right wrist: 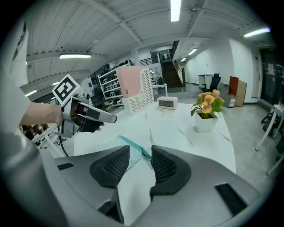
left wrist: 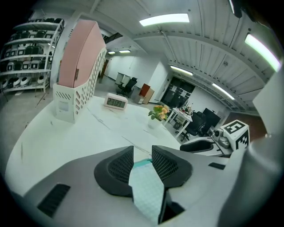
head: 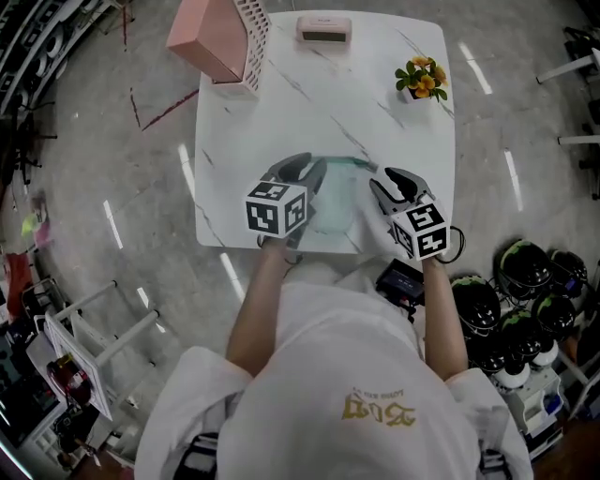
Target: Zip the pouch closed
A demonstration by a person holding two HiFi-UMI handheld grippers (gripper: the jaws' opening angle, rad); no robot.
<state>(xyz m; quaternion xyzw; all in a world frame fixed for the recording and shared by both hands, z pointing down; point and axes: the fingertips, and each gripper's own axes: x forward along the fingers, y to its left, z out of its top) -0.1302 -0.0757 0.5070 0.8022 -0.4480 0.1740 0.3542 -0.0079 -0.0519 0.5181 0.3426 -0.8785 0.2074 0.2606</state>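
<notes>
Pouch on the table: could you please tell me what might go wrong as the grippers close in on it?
1. The pouch lies loose near the table's front edge; a nudge could slide it off.
2. The left gripper, open over the thin fabric, may pinch just one layer.
3. The right gripper, open, might miss the slim teal zip.

Worktop count: 1 white marble-veined square worktop (head: 281,112), carrying 1 translucent flat pouch with a teal zip strip (head: 335,208), 1 pink-and-white perforated plastic file holder (head: 217,37), 1 small pink-white rectangular digital clock (head: 323,29) and 1 white pot of yellow and orange flowers (head: 422,80). Handheld grey two-jaw tools: 2, the left tool (head: 302,169) and the right tool (head: 396,180), with 1 black-and-white marker cube (head: 276,210) on each, so 2 cubes. Floor at right: round dark helmets (head: 478,302), at least 4, exact count unreadable.
</notes>
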